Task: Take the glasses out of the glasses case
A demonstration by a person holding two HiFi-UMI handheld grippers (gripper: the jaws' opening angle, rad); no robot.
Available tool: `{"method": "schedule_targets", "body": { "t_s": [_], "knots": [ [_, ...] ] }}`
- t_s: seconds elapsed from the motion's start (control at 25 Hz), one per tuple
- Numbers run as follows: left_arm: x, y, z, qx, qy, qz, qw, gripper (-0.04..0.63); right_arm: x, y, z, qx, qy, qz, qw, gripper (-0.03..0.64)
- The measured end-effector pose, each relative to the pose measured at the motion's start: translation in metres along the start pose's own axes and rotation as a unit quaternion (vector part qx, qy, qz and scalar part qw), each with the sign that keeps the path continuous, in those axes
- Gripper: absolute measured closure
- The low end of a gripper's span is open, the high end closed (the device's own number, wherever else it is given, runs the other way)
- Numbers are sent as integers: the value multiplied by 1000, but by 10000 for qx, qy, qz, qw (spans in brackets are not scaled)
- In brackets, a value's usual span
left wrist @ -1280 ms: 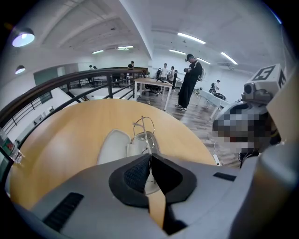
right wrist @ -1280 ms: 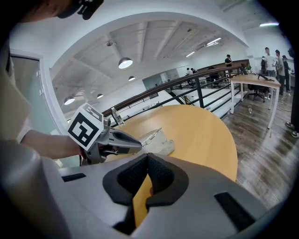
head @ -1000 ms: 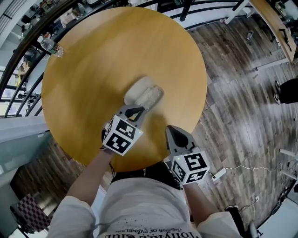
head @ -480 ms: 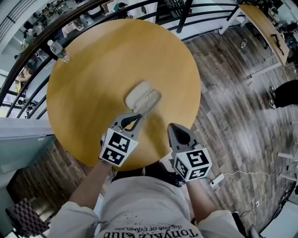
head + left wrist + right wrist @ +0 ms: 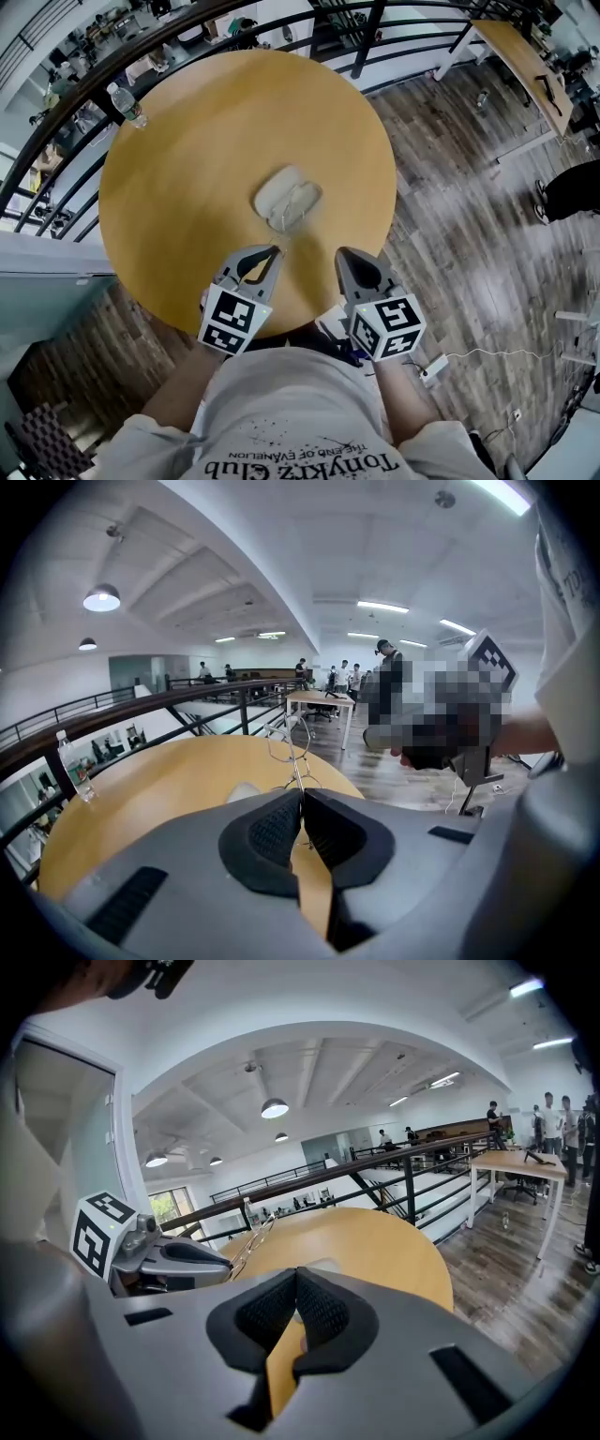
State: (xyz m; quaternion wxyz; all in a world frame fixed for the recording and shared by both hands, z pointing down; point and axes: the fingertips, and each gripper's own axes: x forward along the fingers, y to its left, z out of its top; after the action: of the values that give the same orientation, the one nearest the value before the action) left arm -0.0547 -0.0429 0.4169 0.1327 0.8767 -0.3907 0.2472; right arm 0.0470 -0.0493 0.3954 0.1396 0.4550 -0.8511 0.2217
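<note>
left gripper (image 5: 270, 251) pinches the wire glasses (image 5: 290, 745), 6 o'clock of the open glasses case (image 5: 287, 199); right gripper (image 5: 349, 256) jaws together, empty.

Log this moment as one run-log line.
left gripper: shut on glasses | right gripper: shut, empty | glasses case: open on round table

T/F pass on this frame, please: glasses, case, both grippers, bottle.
1. The left gripper is shut on the glasses. True.
2. The glasses lie inside the glasses case. False: they are held clear of it, pinched in the left gripper's fingers.
3. The right gripper grips the glasses case. False: its fingers are together on nothing, short of the glasses case.
4. A water bottle stands near the far edge of the table. True.
5. The glasses case lies on the floor. False: it sits on the table.
</note>
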Motion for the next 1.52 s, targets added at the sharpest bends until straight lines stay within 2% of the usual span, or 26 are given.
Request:
{"method": "schedule_targets", "body": {
  "t_s": [0.56, 0.76, 1.2, 1.52],
  "knots": [
    [-48, -36, 15, -232, -553, -79, 9982, 561, -20, 29, 15, -54, -141, 174, 9997, 595],
    [-59, -36, 22, -347, -751, -3, 9966, 561, -24, 31, 23, -48, -206, 179, 9996, 595],
    [-63, -30, 33, -341, -944, 51, 9949, 561, -29, 37, 35, -3, -351, 255, 9991, 595],
    [-63, -27, 37, -402, -977, 25, 9944, 561, -25, 46, 28, -109, -219, 343, 9991, 595]
  ]
}}
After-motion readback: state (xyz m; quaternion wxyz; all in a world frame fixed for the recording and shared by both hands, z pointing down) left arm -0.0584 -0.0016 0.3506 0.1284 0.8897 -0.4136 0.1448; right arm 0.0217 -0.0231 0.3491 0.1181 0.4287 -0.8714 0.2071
